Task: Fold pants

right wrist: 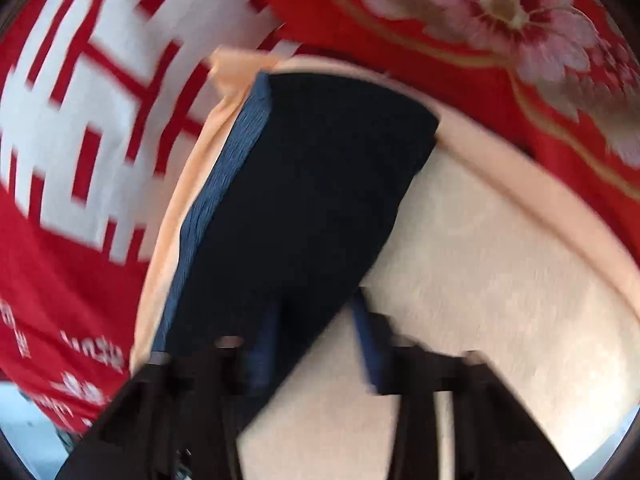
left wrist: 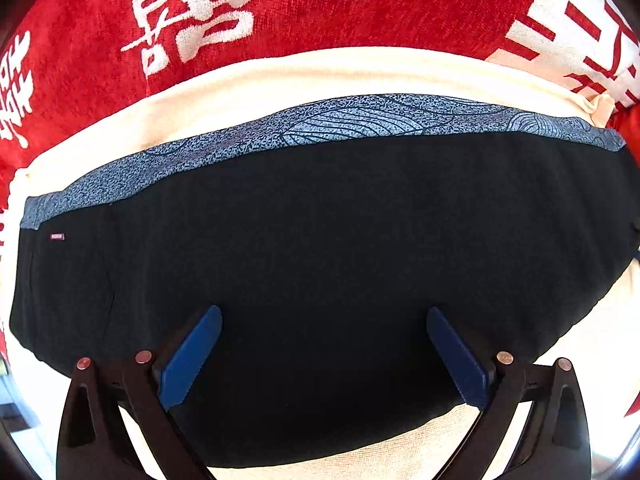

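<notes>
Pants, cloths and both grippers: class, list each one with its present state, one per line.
pants: folded into a compact dark bundle, patterned blue band along the far edge, lying flat.
cream cloth: spread flat beneath the pants.
red blanket: spread under the cream cloth.
left gripper: open, jaws wide over the pants.
right gripper: open, blurred, at the pants' edge.

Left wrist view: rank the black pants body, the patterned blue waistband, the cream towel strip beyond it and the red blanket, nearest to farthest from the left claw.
1. Black pants body, right under the open left claw.
2. Patterned blue waistband, along the pants' far edge.
3. Cream towel strip, just past the waistband.
4. Red blanket, at the top.
</notes>
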Demonstrator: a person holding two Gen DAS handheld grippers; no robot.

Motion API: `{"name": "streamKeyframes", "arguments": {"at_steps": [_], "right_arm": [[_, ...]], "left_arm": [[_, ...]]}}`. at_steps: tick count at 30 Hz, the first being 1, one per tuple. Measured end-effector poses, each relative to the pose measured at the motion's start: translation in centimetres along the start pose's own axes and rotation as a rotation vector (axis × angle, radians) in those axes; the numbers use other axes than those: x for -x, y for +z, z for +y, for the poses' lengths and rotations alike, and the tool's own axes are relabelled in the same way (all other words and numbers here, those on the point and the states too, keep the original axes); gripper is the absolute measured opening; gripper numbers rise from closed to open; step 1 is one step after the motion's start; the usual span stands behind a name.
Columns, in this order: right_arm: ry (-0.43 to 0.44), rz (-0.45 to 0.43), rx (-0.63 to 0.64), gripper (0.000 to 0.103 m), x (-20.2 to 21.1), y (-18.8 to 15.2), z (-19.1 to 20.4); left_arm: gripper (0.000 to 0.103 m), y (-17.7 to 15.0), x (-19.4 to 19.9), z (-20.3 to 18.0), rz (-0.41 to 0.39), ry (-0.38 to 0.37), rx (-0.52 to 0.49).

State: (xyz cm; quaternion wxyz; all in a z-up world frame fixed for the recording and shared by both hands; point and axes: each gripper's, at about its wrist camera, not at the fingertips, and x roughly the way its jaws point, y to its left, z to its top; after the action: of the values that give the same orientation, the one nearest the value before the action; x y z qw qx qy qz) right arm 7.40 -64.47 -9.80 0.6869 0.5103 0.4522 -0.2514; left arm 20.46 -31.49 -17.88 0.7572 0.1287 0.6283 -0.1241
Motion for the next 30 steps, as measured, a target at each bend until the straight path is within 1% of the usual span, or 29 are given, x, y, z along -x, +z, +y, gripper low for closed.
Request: {"name": "streamKeyframes", "arguments": {"at_steps": [1, 2, 3, 4, 5, 6, 7, 8, 9, 11, 13, 15, 19, 22, 26, 27, 29, 30], "right_arm": [[0.014, 0.015, -0.021, 0.017, 0.0, 0.6, 0.0], [0.014, 0.01, 0.009, 0.017, 0.5, 0.7, 0.3], [-0.005, -0.004, 0.069, 0.016, 0.8, 0.6, 0.9], [-0.044, -0.032, 0.169, 0.016, 1.2, 0.3, 1.7], [-0.084, -0.049, 0.233, 0.016, 1.3, 0.2, 1.9], [-0.105, -0.045, 0.238, 0.016, 1.0, 0.2, 1.6], [-0.093, -0.015, 0.192, 0.019, 0.5, 0.6, 0.3], [-0.059, -0.007, 0.153, 0.02, 0.7, 1.0, -0.7], [-0.033, -0.005, 0.118, 0.024, 1.1, 1.2, -1.1], [-0.056, -0.005, 0.146, 0.03, 1.9, 0.8, -0.6], [-0.042, 0.021, 0.183, 0.036, 2.4, -0.4, 0.0], [-0.014, 0.067, 0.212, 0.047, 2.5, -1.8, 0.3], [0.012, 0.155, 0.263, 0.049, 2.1, -5.6, 0.9], [0.018, 0.203, 0.277, 0.049, 1.2, -7.7, 1.1], [0.003, 0.235, 0.274, 0.049, -0.4, -8.7, 1.6], [0.004, 0.24, 0.271, 0.05, -0.5, -8.9, 1.5], [0.003, 0.247, 0.268, 0.052, -0.4, -9.3, 1.2], [0.001, 0.248, 0.272, 0.053, 0.9, -9.5, 0.1]], "left_arm": [[0.103, -0.1, 0.1, -0.1, 0.001, 0.004, 0.0], [0.103, -0.4, 0.2, 0.0, 0.001, 0.008, 0.0], [0.103, -0.3, 0.2, -0.1, 0.001, 0.014, -0.003], [0.103, -0.3, 0.2, -0.4, 0.0, 0.017, -0.006], [0.103, -0.3, 0.1, -0.7, 0.0, 0.018, -0.006], [0.103, -0.4, 0.4, -1.1, 0.0, 0.017, -0.004], [0.103, -0.4, 0.4, -1.1, 0.002, 0.016, -0.002], [0.103, -0.5, 0.6, -0.7, 0.004, 0.014, -0.001], [0.103, -0.5, 0.6, -0.7, 0.007, 0.015, -0.001], [0.103, -0.1, 0.7, -0.7, 0.008, 0.024, -0.008], [0.103, -0.1, 0.7, -0.8, 0.007, 0.031, -0.014], [0.103, -0.1, 0.7, -0.9, 0.011, 0.034, -0.012], [0.103, 0.1, 0.8, -1.2, 0.022, 0.04, -0.008], [0.103, 0.4, 0.6, -1.1, 0.019, 0.042, -0.009], [0.103, 0.6, 0.4, -1.0, 0.024, 0.035, -0.002], [0.103, 1.1, -0.3, -0.6, 0.025, 0.034, -0.002], [0.103, 1.4, -0.5, -0.5, 0.026, 0.035, -0.002], [0.103, 1.5, -0.6, -0.5, 0.026, 0.037, -0.004]]}}
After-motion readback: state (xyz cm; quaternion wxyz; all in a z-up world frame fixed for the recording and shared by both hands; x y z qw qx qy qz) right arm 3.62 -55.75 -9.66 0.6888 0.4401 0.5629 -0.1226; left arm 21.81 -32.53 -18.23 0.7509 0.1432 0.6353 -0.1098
